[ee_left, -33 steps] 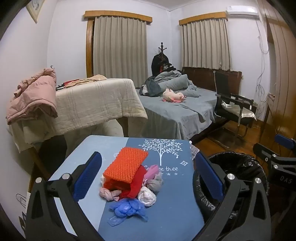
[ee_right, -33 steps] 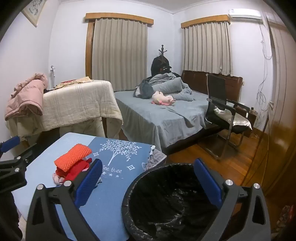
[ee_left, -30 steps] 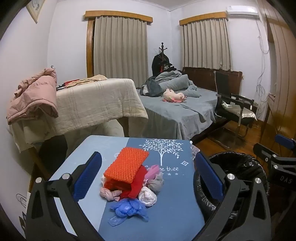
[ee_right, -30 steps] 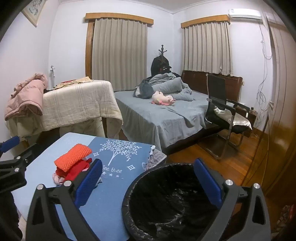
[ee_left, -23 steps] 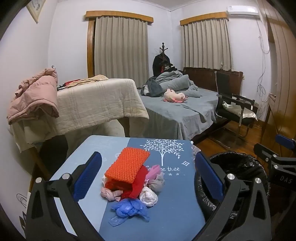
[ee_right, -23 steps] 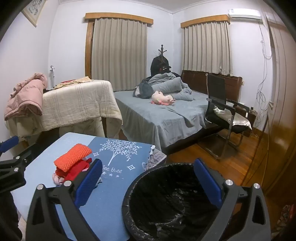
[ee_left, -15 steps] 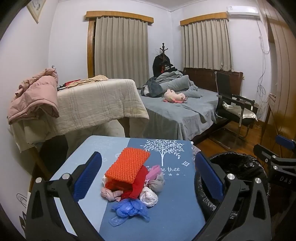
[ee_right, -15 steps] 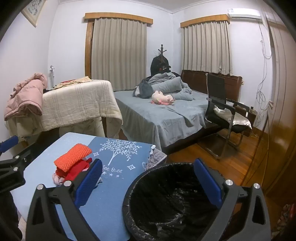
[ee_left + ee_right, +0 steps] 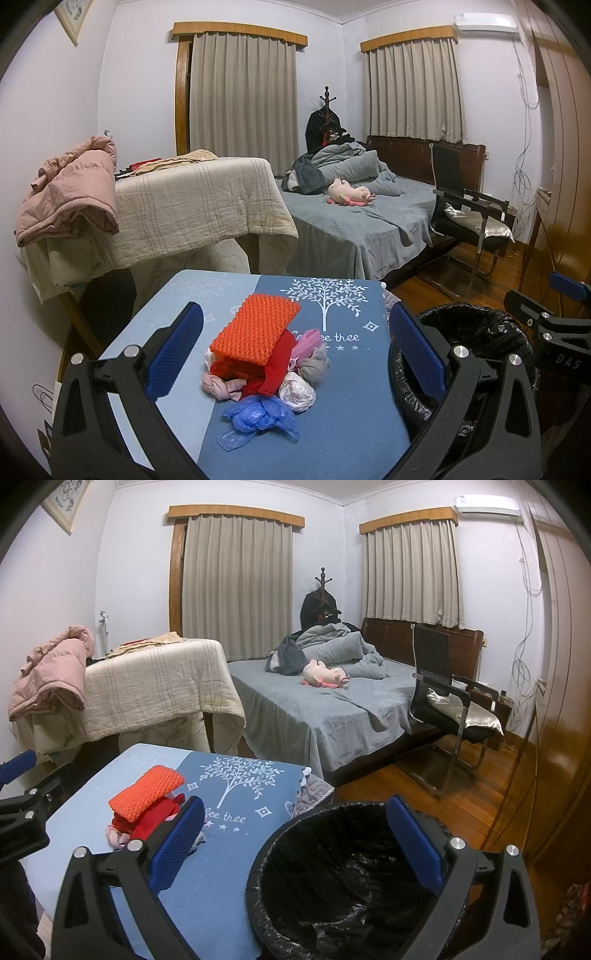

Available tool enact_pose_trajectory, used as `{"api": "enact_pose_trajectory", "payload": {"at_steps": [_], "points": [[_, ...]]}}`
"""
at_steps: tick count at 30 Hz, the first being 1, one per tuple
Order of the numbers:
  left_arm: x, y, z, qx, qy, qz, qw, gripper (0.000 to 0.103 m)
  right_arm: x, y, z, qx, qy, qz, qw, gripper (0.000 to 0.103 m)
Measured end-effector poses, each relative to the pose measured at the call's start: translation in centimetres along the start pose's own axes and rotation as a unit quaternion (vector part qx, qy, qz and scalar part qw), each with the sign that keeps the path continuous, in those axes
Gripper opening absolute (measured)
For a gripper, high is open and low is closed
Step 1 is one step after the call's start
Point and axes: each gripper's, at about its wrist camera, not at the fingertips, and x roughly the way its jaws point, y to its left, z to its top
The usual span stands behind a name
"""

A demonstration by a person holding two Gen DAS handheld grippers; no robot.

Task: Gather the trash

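A blue desk (image 9: 332, 424) lies under the left tool (image 9: 293, 350), whose jaws stand wide apart and empty, with a black-lined bin (image 9: 343, 878) just right of the desk and directly below the right tool (image 9: 295, 843), also spread wide and holding nothing. Between the left tool's fingers, a trash pile (image 9: 262, 365) sits on the desk. An orange pad (image 9: 255, 328) tops red cloth (image 9: 275, 363), with pink, grey and white wads beside it and a blue bag (image 9: 258, 411) nearest the tool.
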Motion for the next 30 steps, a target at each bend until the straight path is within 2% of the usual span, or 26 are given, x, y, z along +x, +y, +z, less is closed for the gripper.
{"api": "enact_pose_trajectory", "payload": {"at_steps": [30], "points": [[-0.14, 0.41, 0.09, -0.001, 0.0, 0.0, 1.0, 0.098, 0.09, 0.2, -0.04, 0.001, 0.003, 0.002, 1.0, 0.097]]}}
